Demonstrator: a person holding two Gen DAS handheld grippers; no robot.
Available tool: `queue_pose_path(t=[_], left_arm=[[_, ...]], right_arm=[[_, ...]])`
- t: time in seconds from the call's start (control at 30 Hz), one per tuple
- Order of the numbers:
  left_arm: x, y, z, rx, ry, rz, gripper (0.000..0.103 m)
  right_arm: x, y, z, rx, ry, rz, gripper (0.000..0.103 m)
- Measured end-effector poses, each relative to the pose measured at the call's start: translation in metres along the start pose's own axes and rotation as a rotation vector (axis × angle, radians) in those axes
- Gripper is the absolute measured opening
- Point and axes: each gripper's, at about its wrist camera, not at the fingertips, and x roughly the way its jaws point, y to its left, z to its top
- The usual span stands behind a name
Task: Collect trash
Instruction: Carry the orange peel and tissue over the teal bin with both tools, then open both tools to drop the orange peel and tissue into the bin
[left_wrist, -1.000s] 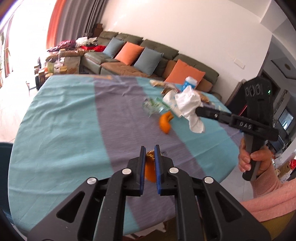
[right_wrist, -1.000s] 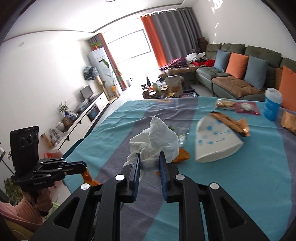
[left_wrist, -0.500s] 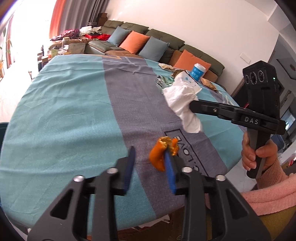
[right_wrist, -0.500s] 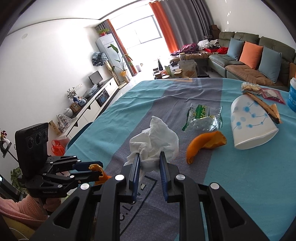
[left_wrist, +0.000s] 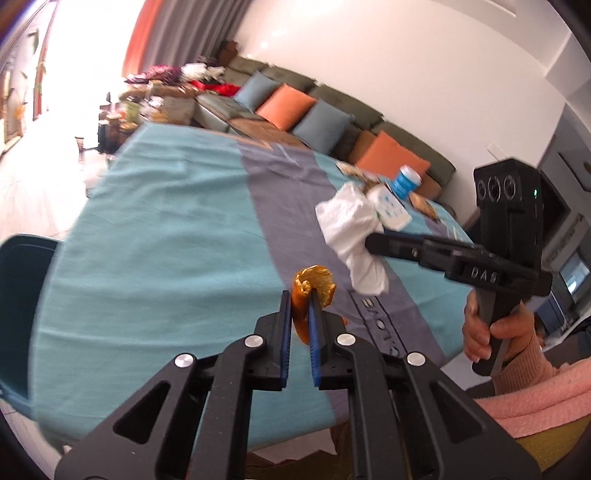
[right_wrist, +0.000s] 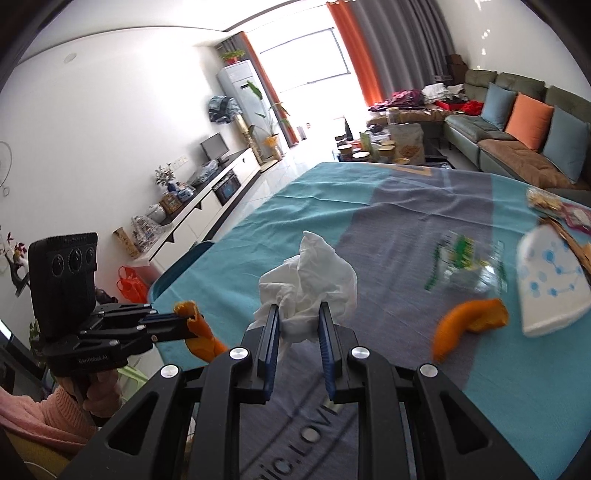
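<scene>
Left wrist view: we carry an orange peel (left_wrist: 310, 295) in the left hand-held gripper (left_wrist: 299, 314), lifted clear of the worktop (left_wrist: 155, 229). The jaws are nearly together and closing, with the peel pinched between the blue pads; its curled end sticks out past the tips. To our right the right hand-held gripper (left_wrist: 373, 240), held by a hand (left_wrist: 491, 332) in a pink sleeve, has a crumpled white tissue (left_wrist: 351, 232) hanging from its tips above the cloth. To do this carry well, we judge we should keep both grips firm, move both loads level off the near edge and let go only over the bin. No bin shows in this view, so we cannot tell where the drop goes.

Right wrist view: the right hand-held gripper (right_wrist: 297, 325) stands a little open, its jaws squeezing the tissue (right_wrist: 306, 284), which bulges above the tips. The left hand-held gripper (right_wrist: 184, 325) sits at lower left, beside the worktop edge, with the peel (right_wrist: 197, 328) dangling from it. Left on the worktop (right_wrist: 332, 206): a second orange peel (right_wrist: 469, 325), a clear green-printed wrapper (right_wrist: 465, 266) and a white bag with blue dots (right_wrist: 550, 288), well apart from both grippers. The peel grip looks thin, so we judge a slip is the main risk.
</scene>
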Motion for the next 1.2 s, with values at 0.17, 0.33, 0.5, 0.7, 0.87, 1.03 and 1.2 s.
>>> queue_pose_path(t=[0.17, 0.33, 0.5, 0.7, 0.87, 1.03, 1.2], left_arm=[[-0.041, 0.024, 0.007, -0.044, -0.091, 0.077, 0.009], [-0.079, 0.058, 0.011, -0.102, -0.167, 0.178, 0.009], [-0.115, 0.096, 0.007, -0.17, -0.221, 0.28, 0.009], [-0.143, 0.143, 0.0, -0.266, -0.262, 0.382, 0.009], [-0.148, 0.173, -0.01, -0.328, -0.253, 0.434, 0.009], [-0.146, 0.193, -0.02, -0.364, -0.232, 0.458, 0.009], [-0.13, 0.208, -0.02, -0.385, -0.197, 0.482, 0.009]], right_arm=[[0.024, 0.032, 0.018, -0.063, 0.014, 0.071, 0.019], [0.054, 0.067, 0.037, -0.123, 0.042, 0.149, 0.019], [0.081, 0.099, 0.055, -0.174, 0.071, 0.21, 0.019], [0.114, 0.129, 0.07, -0.196, 0.101, 0.267, 0.02], [0.144, 0.152, 0.079, -0.215, 0.13, 0.291, 0.02], [0.168, 0.167, 0.085, -0.227, 0.163, 0.297, 0.021], [0.195, 0.178, 0.086, -0.218, 0.207, 0.293, 0.023]])
